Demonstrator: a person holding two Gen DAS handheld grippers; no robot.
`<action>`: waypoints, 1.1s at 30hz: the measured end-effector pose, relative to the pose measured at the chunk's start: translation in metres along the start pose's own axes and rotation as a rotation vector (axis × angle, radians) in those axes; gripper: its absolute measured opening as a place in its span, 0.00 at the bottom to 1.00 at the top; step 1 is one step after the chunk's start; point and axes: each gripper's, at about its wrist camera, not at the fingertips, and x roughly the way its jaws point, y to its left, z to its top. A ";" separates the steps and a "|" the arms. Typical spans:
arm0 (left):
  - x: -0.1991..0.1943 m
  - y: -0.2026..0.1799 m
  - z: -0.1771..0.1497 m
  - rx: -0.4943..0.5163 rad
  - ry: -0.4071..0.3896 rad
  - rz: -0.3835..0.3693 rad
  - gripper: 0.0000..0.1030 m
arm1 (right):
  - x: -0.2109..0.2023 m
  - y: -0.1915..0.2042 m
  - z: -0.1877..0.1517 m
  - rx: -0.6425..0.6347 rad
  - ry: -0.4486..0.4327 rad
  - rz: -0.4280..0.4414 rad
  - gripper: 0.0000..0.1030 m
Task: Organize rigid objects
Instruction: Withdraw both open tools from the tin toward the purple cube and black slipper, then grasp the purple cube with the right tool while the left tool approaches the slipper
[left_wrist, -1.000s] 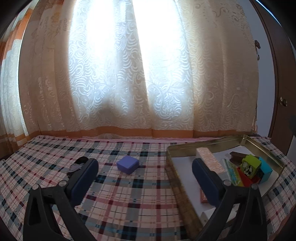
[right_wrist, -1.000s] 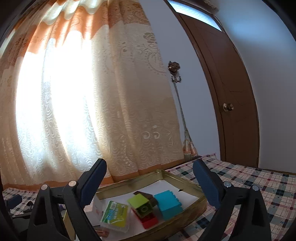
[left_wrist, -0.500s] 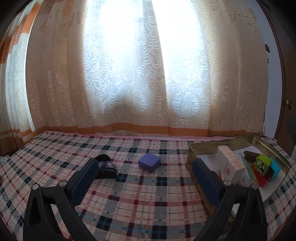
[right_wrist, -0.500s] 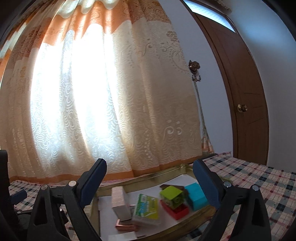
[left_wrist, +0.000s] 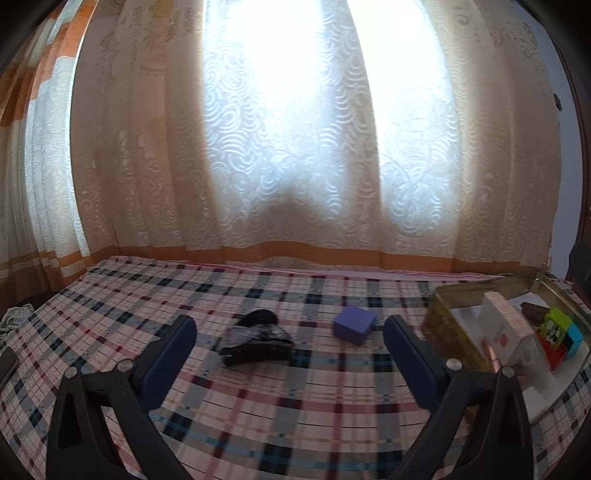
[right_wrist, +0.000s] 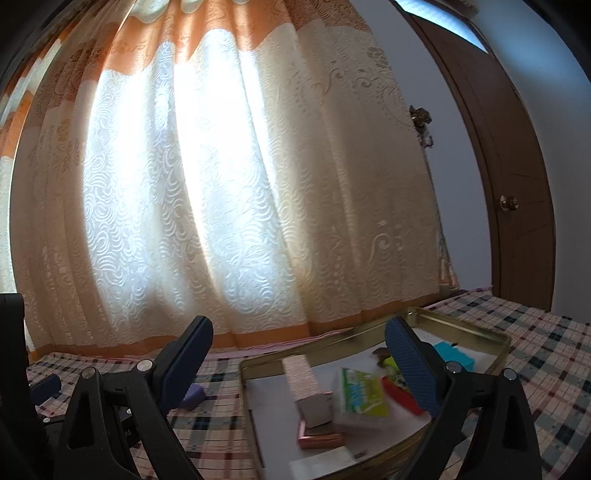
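Note:
A purple cube (left_wrist: 354, 325) and a dark crumpled item (left_wrist: 255, 342) lie on the plaid cloth (left_wrist: 258, 413), just beyond my open left gripper (left_wrist: 290, 354). The gold tin tray (left_wrist: 448, 334) at the right holds a pink box (left_wrist: 508, 328), a green block (left_wrist: 556, 323), a red piece and a cyan block. In the right wrist view, my open right gripper (right_wrist: 299, 360) hovers above the gold tin tray (right_wrist: 461, 326), over the pink box (right_wrist: 306, 384), a green-and-white pack (right_wrist: 360, 397) and a cyan block (right_wrist: 456, 354). The purple cube (right_wrist: 194, 397) shows behind the left finger.
A lace curtain (left_wrist: 295, 147) with an orange band closes off the far edge of the cloth. A brown door (right_wrist: 517, 184) with a knob stands at the right. A dark device edge (left_wrist: 5, 365) lies at the far left of the cloth.
Both views have swung left: the tray has slid to the right in the left wrist view, and the dark item and cube now sit between the left fingers. The right gripper now hangs over the tray.

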 end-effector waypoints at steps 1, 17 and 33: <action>0.001 0.004 0.000 -0.002 0.001 0.005 0.99 | 0.001 0.003 -0.001 -0.001 0.004 0.005 0.93; 0.027 0.073 0.006 -0.054 0.034 0.136 0.99 | 0.026 0.048 -0.014 -0.043 0.115 0.079 0.93; 0.055 0.124 0.012 -0.119 0.095 0.224 0.99 | 0.078 0.119 -0.030 -0.215 0.276 0.212 0.80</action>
